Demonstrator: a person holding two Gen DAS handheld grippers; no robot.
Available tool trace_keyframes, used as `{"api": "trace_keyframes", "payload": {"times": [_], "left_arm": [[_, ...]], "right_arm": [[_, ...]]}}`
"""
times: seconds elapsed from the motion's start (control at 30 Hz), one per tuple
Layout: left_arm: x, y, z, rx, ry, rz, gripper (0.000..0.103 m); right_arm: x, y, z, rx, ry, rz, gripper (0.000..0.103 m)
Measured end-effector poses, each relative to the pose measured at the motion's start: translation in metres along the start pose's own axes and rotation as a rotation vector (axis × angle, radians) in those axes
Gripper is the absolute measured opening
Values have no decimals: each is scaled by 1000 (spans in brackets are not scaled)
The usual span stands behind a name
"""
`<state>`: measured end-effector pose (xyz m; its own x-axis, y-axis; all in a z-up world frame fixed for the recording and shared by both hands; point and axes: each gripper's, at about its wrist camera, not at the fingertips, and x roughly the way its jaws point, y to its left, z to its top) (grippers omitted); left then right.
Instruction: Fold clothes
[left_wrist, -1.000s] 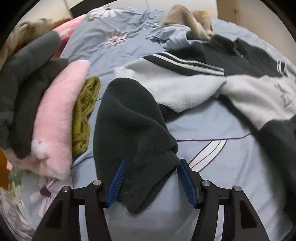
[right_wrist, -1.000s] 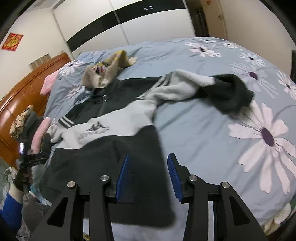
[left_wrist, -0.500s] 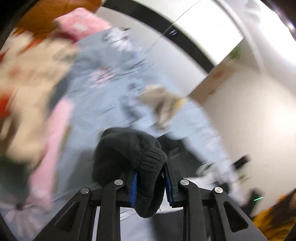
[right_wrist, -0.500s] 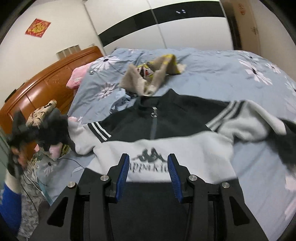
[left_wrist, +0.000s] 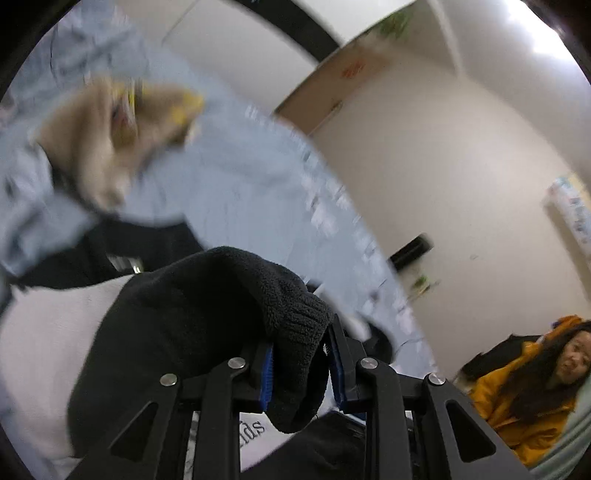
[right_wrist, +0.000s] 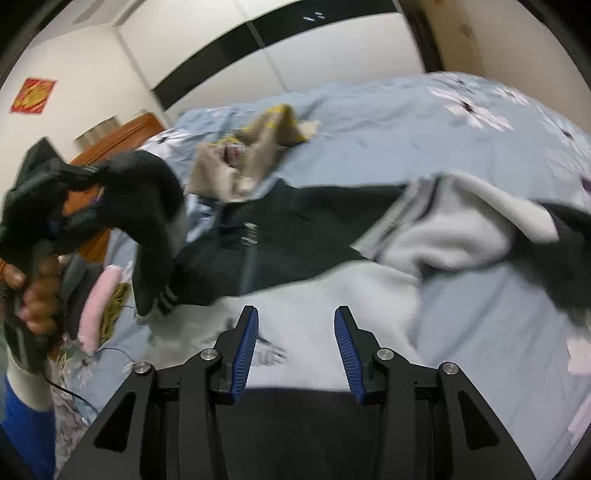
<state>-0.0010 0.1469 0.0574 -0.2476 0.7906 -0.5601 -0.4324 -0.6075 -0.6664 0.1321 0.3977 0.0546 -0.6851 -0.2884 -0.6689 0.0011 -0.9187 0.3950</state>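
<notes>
A black-and-white fleece jacket (right_wrist: 303, 236) lies spread on the bed, zipper up, its right sleeve (right_wrist: 461, 225) flung out to the right. My left gripper (left_wrist: 299, 354) is shut on the black ribbed cuff of the other sleeve (left_wrist: 221, 314) and holds it up off the bed. In the right wrist view that raised sleeve (right_wrist: 151, 206) hangs at the left, with a hand (right_wrist: 37, 295) on the gripper's handle. My right gripper (right_wrist: 295, 332) hovers open over the jacket's white chest band (right_wrist: 369, 291), nothing between its pads.
A beige and yellow garment (right_wrist: 251, 155) lies crumpled beyond the jacket's collar on the blue floral bedcover (right_wrist: 406, 122). Pink and olive clothes (right_wrist: 96, 306) are piled at the bed's left edge by a wooden headboard (right_wrist: 125, 133). A person in an orange jacket (left_wrist: 524, 398) sits off to the right.
My left gripper closed on the sleeve cuff, lifted it off the bed and swung it up and rightward. My right gripper shifted over the jacket's chest, still open.
</notes>
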Motion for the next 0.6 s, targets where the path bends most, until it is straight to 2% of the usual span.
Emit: {"api": "trace_keyframes", "payload": {"times": [0.1,0.17,0.27,0.33,0.4,0.5,0.57,0.6], "left_arm": [[54,10,-12,-22,89,94,27],[78,17,-20,-47,134,123,31],[87,19,-28,-89,177,97,47],[71,14,-33,-110,181,19,71],[45,11,-32,-103,160,-28,73],[-16,10,-41,-32,47,55,77],[-53,16,-53,37,-60,186,83],[-74,24,-65,74,-132,295,86]], "right_arm": [[-4,-27,-15,48,29,-39,44],[-8,-42,-25,78,46,-60,44],[-12,-57,-33,114,61,-75,44],[-14,-60,-35,131,60,-71,44],[-14,-57,-32,139,47,-47,44],[-10,-48,-24,135,27,-5,44],[-1,-36,-15,120,16,28,44],[6,-31,-9,114,15,44,44]]}}
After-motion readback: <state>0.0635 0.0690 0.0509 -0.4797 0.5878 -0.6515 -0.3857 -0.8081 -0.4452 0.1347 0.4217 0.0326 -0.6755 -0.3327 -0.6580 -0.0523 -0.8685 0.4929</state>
